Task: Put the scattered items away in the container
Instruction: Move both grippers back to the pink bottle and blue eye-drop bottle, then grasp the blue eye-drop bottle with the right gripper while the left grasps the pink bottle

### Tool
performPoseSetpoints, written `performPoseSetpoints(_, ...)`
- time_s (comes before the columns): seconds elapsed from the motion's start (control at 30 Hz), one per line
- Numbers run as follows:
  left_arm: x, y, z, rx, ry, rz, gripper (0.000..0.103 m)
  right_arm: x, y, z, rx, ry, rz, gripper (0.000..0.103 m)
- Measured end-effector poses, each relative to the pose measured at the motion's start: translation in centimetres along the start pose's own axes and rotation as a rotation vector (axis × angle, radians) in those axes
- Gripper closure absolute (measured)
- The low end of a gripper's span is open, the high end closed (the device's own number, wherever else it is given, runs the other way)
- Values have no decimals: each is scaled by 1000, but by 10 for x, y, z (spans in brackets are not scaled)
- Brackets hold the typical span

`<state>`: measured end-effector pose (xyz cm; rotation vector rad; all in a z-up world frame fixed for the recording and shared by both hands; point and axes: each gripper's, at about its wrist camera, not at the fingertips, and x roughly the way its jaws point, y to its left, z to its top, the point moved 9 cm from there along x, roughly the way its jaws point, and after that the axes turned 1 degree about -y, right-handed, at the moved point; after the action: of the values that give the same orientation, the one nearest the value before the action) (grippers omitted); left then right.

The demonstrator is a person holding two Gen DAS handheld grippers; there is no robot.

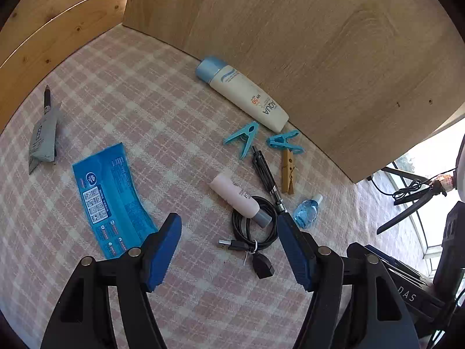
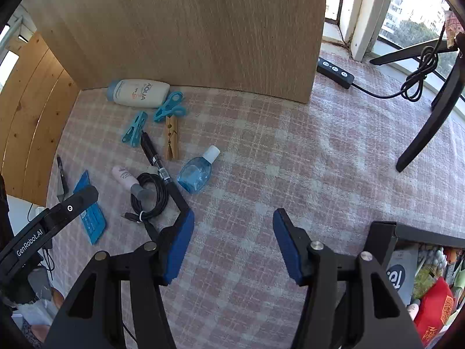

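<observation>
A pink-and-white checked cloth (image 1: 122, 110) covers the desk, with one tall wooden board (image 1: 305, 43) standing upright along the far edge of the clutter. One container (image 2: 421, 232), dark-rimmed and already holding packets, shows only at the lower right corner of the right wrist view, well apart from the scattered items. One blue printed packet (image 1: 110, 197) lies flat to the left; one white sunscreen tube with a blue cap (image 1: 244, 93) lies against the foot of the board. One grey sachet (image 1: 43, 142) lies at the far left, touching one dark pen (image 1: 47, 97). One coiled black USB cable (image 1: 255, 229) lies in the middle, with one small pink tube with a grey cap (image 1: 238, 200) resting across it. A second black pen (image 1: 266, 174) lies slanted just beside the coil. There are three clothes pegs: two blue plastic pegs (image 1: 244, 139) near the sunscreen and one wooden peg (image 1: 287, 171) just below them. One small blue bottle with a white cap (image 1: 306, 213) lies near the wooden peg. The left tool (image 1: 229, 226) hovers over the cable with its blue pads (image 1: 162, 256) spread wide, gripping nothing. The right tool (image 2: 234, 229) is likewise spread wide and empty over bare cloth.
</observation>
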<state>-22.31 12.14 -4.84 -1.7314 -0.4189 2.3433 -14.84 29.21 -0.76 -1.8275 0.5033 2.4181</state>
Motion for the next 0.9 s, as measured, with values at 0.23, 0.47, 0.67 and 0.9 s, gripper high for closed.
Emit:
performPoseSetpoints(0.23, 32, -5, 6, -22, 40, 28, 37, 33, 7, 17, 62, 23, -12, 48)
performPoseSetpoints(0.47, 52, -5, 7, 4, 57, 88, 39, 52, 0, 27, 171, 52, 15, 50)
performPoseSetpoints(0.67, 54, -4, 6, 51, 42, 137, 43, 56, 16, 29, 151, 61, 13, 52)
performPoseSetpoints(0.9, 49, 3, 6, 91, 31, 155, 57, 59, 34, 22, 55, 74, -36, 70)
